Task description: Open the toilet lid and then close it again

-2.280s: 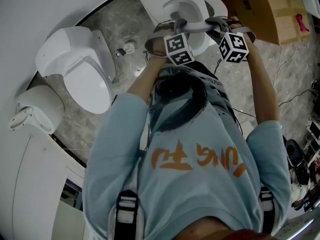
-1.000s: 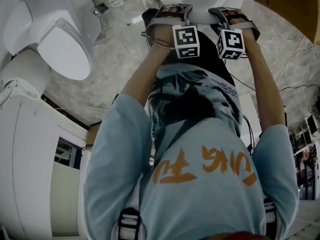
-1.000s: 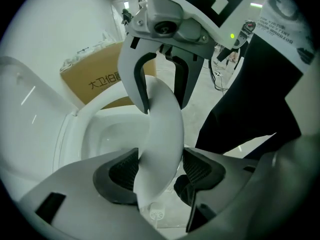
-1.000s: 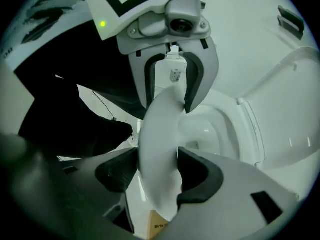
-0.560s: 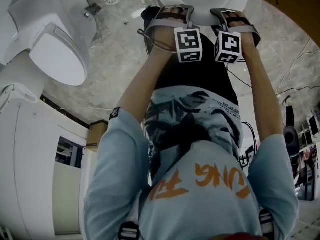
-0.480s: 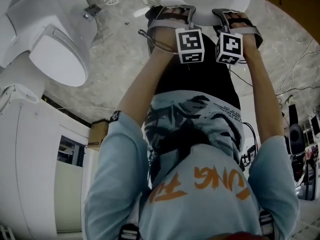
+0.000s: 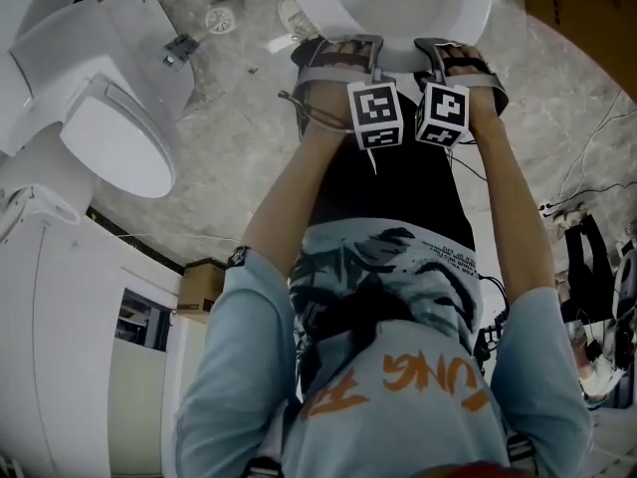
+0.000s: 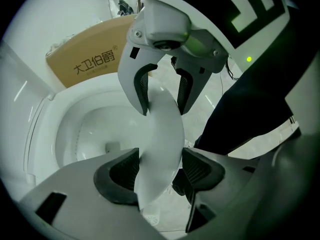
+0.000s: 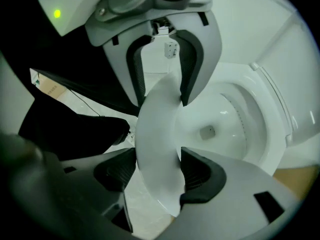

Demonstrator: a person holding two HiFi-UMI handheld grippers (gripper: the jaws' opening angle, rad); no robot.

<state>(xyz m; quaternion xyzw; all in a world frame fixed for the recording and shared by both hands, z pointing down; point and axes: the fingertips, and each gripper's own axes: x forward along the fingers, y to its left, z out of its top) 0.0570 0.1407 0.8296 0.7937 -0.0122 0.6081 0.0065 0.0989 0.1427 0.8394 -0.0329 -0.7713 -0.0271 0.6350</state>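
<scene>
Toilet lid [image 7: 398, 8]: seen at the top centre of the head view, its front edge held by both grippers, raised clear of the toilet bowl [image 8: 85, 129]
Left gripper [image 8: 160, 170]: clenched on the lid's front edge, a pad laid against each face
Right gripper [image 9: 157, 171]: closed on the same edge just beside the left one; its jaws have just been opening a little, the lid between the pads and touched by both
Second toilet [image 7: 119, 137]: placed at the upper left of the head view, lid shut
Cardboard box [image 8: 90, 59]: set behind the bowl, upper left of the left gripper view
</scene>
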